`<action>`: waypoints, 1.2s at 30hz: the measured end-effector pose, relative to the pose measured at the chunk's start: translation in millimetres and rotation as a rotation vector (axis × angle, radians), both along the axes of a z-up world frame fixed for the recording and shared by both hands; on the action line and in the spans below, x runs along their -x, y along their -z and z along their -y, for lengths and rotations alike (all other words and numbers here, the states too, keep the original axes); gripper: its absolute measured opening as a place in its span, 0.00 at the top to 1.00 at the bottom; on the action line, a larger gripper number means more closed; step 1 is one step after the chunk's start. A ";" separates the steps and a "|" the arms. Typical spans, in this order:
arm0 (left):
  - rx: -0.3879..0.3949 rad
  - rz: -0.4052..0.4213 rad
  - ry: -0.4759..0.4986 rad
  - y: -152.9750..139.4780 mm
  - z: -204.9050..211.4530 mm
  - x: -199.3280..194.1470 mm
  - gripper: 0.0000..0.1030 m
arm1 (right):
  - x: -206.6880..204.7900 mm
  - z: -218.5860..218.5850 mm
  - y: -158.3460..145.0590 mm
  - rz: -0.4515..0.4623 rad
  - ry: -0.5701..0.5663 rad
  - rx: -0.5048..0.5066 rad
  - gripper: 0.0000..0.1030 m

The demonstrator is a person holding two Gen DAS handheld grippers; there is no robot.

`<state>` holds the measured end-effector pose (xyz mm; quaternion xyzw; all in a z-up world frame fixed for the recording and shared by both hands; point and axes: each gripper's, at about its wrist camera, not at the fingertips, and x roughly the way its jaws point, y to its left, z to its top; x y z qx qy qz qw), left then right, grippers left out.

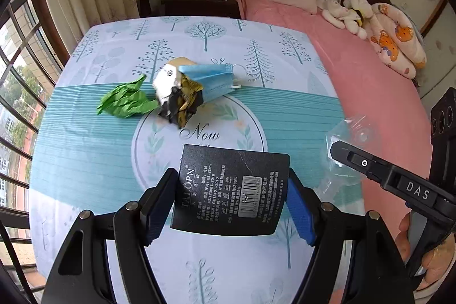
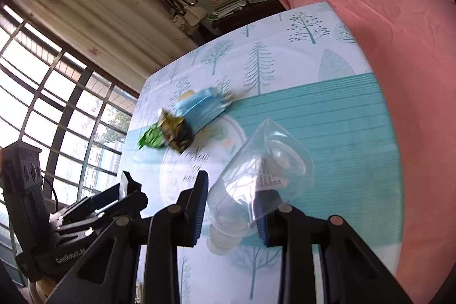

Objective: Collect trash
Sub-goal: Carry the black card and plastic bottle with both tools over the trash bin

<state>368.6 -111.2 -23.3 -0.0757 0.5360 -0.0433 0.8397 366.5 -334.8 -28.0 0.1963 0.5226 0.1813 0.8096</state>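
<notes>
Black card is sitting nearest the left lens, pinched edge to edge between the blue pads of the left gripper. That claw is clenched on the card's two side edges, so the printed face is staying flat toward the camera and the card is hanging clear above the table.

Right gripper is grasping a clear plastic bottle, crushed flat. Its jaws are squeezing the neck end, cap pointing back toward the wrist, wide base sticking out forward. Gripping the narrow, stiffer end probably keeps the thin plastic from slipping. In the left view the same bottle is showing as a faint clear shape beyond the right claw's finger.

Remaining trash is piling mid-table, all touching: green crumpled paper, a black-and-gold wrapper with white foil on top, and a blue mask leaning across it. Ear loop is trailing off the mask's right side.

Both claws are carrying one piece each, tilted down over the near table half. No bin is visible in either view, so the drop point cannot be told. Judging from this, two pieces are in hand and the pile is yet to be collected.

Pink bed is lying beside the table, window on the far left.
</notes>
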 end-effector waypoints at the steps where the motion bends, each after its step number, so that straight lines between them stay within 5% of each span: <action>1: 0.000 0.010 0.006 -5.7 -4.2 11.6 0.31 | 10.7 -4.4 -4.5 0.008 -0.003 0.003 0.71; 18: -0.006 0.129 0.164 -60.5 -102.3 210.6 0.31 | 231.2 -120.6 -51.9 0.111 0.051 0.039 0.71; 28: 0.011 0.041 0.239 -23.6 -114.0 290.3 0.31 | 307.3 -150.9 -35.5 0.046 0.035 0.086 0.72; 36: 0.025 -0.058 0.230 32.1 -91.3 315.5 0.31 | 325.3 -144.1 31.0 -0.107 -0.010 0.100 0.72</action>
